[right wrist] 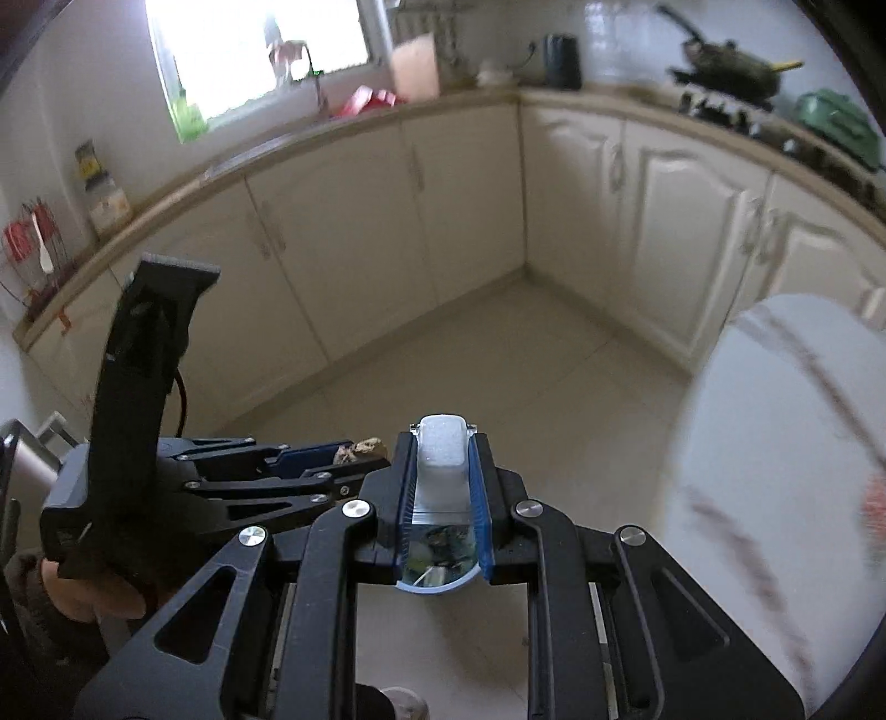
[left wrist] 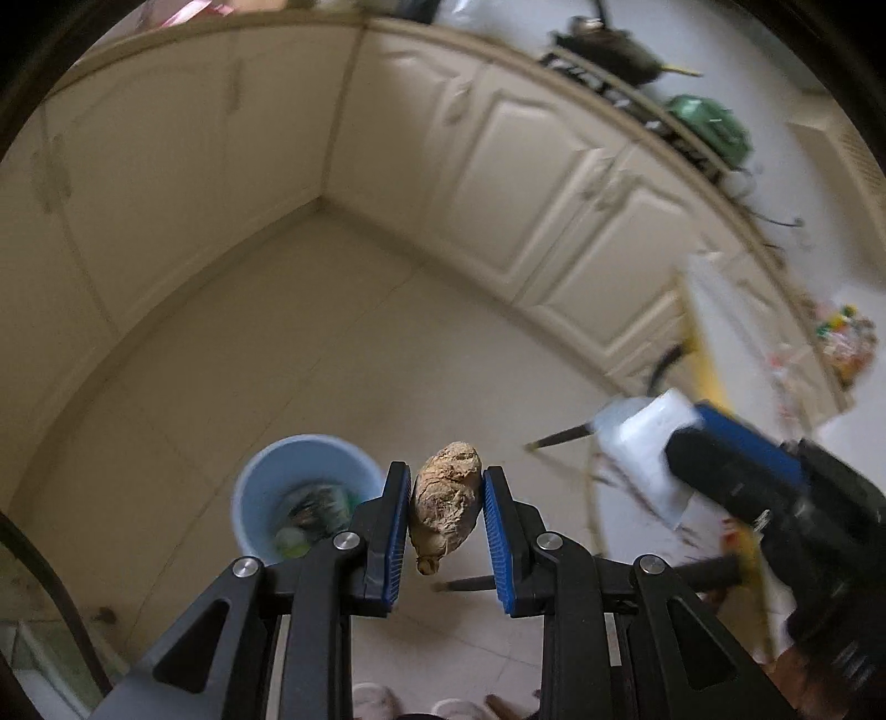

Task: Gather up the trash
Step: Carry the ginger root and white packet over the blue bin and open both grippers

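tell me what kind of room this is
A home kitchen, most likely: cream cabinets run under a countertop around a corner, a dark wok sits on the stove, and there is a faucet below the window.

Cream cabinets [right wrist: 343, 232] line two walls over pale floor tiles [left wrist: 266, 354] (bright window [right wrist: 260, 50] above).

Bare floor [left wrist: 343, 332] is left open toward the cabinets [left wrist: 531, 183]; the way is narrowed by the blue bin [left wrist: 260, 471] and white table [right wrist: 775, 443].
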Demonstrator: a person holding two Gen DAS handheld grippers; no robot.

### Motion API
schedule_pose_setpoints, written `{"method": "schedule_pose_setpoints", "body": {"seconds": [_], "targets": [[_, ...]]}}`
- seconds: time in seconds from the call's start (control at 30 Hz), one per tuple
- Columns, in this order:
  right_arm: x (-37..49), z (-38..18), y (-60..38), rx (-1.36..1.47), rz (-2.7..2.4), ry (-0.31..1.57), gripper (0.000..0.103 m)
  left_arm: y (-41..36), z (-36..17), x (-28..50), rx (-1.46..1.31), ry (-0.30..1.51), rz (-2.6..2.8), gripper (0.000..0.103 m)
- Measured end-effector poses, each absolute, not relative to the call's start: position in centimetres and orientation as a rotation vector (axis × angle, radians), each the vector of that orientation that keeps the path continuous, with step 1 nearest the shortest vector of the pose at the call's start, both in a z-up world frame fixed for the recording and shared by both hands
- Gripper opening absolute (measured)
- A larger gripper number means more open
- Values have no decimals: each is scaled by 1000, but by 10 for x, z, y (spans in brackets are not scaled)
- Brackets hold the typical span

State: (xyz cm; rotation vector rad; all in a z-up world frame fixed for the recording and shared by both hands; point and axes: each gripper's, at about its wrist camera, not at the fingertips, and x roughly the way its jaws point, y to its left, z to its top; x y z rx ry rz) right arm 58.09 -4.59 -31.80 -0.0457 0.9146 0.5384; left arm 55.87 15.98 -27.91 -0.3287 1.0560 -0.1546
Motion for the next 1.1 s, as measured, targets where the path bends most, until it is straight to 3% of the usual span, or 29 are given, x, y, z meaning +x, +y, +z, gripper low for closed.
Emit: {"method": "schedule_pose_setpoints", "body": {"seconds": [0.17,0.33,0.7,0.83,0.93,1.03,1.1], "targets": [[614,-391,-3,-55,541,1037,17,196,-322,590,-323,1159,-75,24],[637,-457,17,-17,568,1170,17,224,-352,612,-369,1214,3,44],[658,-509,37,20,660,1248,18,253,-347,611,-351,1140,161,45],[652,-501,36,44,685,1236,41,252,-329,593,-350,1100,192,45],[645,-489,32,54,671,1211,51,248,-305,577,-343,1041,218,45],[630,-465,31,10,639,1160,70,234,-283,558,-340,987,242,45],[619,-444,25,20,628,1122,71,227,-269,545,-345,949,257,45]]}}
